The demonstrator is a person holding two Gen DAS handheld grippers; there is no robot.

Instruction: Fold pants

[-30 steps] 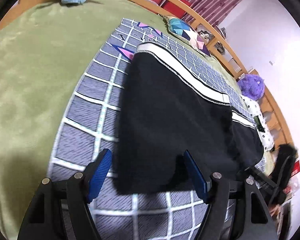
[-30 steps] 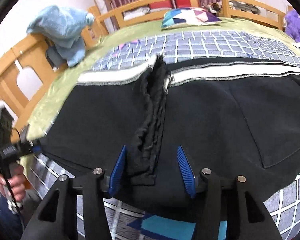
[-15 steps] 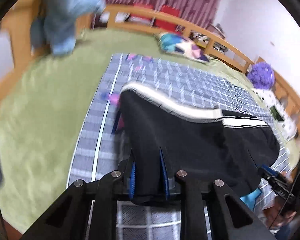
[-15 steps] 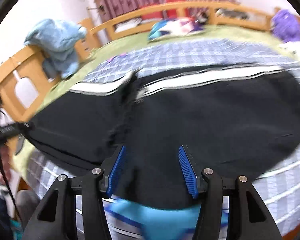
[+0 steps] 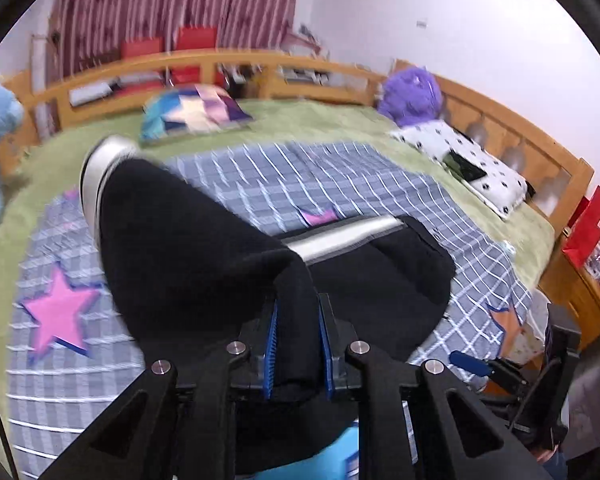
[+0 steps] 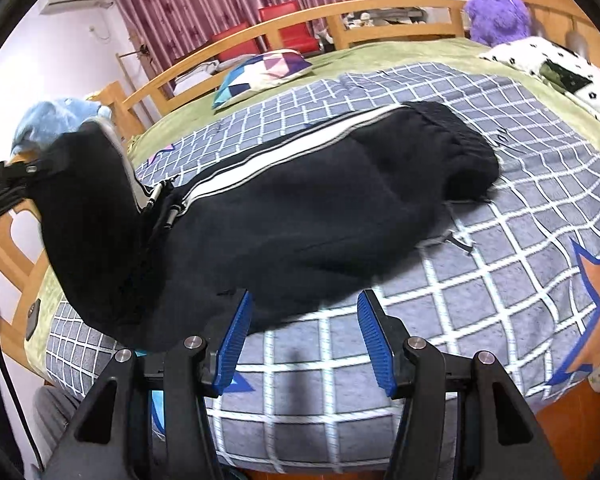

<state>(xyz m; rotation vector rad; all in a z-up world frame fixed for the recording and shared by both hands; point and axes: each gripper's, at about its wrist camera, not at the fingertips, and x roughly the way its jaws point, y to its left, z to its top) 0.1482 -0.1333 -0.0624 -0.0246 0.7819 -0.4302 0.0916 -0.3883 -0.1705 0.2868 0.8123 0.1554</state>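
I have a thick bunch of the black fleece pants with the white side stripe [image 5: 204, 248] pinched between the blue ribbed pads of my left gripper [image 5: 298, 344], whose jaws are closing tight on the cloth with the fabric plainly between them. That end of the pants rises off the grey-blue checked blanket with the pink stars [image 5: 364, 184] and drapes from my grip; the rest lies flat on the blanket, its gathered end away to the right. To do this fold well, I judge that I should carry the lifted end over in a smooth arc toward the flat half, keeping the cloth taut enough that no crease bunches at the fold line, and lay stripe onto stripe so the edges match before I let go. My right gripper [image 6: 304, 336] stands with its jaws apart and nothing in them: the near edge of the pants lies just beyond its fingertips, a fold of black cloth close by the left pad, and bare blanket shows between the two. From the right wrist view the raised end stands up at the far left. I would keep that right tool low and near the edge, ready to steady the flat part.
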